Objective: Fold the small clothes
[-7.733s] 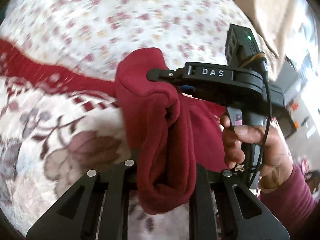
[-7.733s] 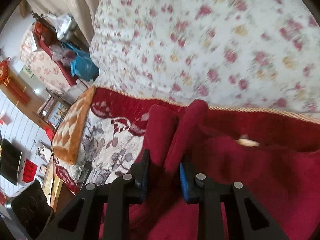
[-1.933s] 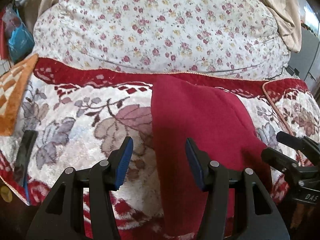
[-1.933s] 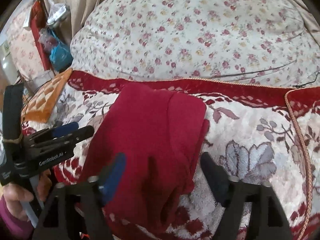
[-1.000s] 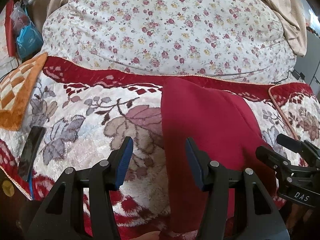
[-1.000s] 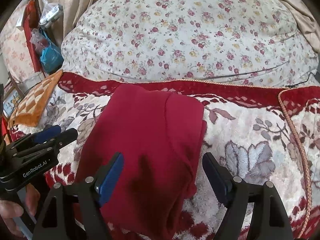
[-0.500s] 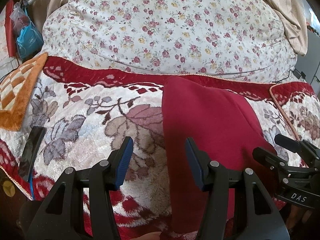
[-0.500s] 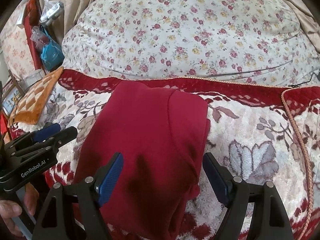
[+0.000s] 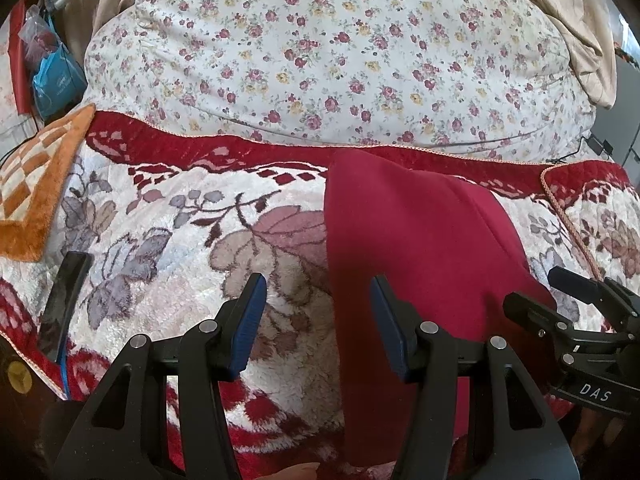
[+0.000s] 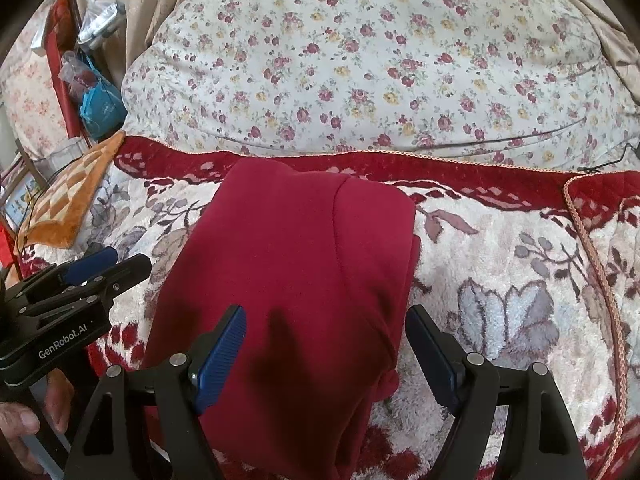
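Our left gripper (image 9: 318,320) and right gripper (image 10: 326,354) hover with jaws wide and empty above the folded dark-red fleece garment (image 10: 296,280); we judge another fold or setting aside comes next.

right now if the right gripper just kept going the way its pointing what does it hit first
Most likely the red garment. The right gripper points down with its jaws open, and the folded cloth lies between and just beyond the fingers, on the floral blanket. Depth is unclear, so how close it hangs cannot be told.

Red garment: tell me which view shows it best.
The right wrist view: the red garment lies centred there, both side edges visible. The left wrist view shows it off to the right, partly behind gripper fingers.
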Available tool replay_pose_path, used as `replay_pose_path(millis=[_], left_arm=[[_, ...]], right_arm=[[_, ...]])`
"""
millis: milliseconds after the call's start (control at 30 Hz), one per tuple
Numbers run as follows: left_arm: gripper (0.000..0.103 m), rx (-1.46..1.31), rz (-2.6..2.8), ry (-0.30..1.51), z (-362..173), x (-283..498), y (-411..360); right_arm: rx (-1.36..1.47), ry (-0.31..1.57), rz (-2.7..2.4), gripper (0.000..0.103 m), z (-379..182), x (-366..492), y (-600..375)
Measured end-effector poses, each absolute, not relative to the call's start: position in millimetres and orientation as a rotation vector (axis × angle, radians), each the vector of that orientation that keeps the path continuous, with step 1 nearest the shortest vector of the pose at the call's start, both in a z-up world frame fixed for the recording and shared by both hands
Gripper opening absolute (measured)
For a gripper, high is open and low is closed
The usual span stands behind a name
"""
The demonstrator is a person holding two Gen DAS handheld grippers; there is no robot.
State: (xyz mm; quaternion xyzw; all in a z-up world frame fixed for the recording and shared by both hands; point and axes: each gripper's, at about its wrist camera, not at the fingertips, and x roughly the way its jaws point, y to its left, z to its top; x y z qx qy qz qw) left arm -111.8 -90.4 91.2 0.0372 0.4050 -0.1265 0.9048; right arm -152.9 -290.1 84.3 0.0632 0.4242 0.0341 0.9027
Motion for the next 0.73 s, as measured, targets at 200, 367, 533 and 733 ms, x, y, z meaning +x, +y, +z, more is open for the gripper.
replay_pose_path(millis=[200,367,533,733], left_arm=[[0.054,0.078,-0.263,0.838,90.2,-111.6,-90.0],[0.054,0.076,-0.266,0.848,86.6,-111.8,-88.6],[0.054,0.073,-0.269,0.849,85.4,-112.0,-88.3],[0.054,0.032,-0.292,0.87,82.7,-102.6,-83.4]], right_arm=[[0.129,0.886,0.073,0.079,80.4,-151.7,-288.9],[0.125,0.891,0.077,0.079,79.7,-150.8,-288.1],[0.128,0.894,0.078,0.08,79.1,-151.2,-287.9],[0.142,0.898,0.086,0.08,77.7,-149.7,-291.0]])
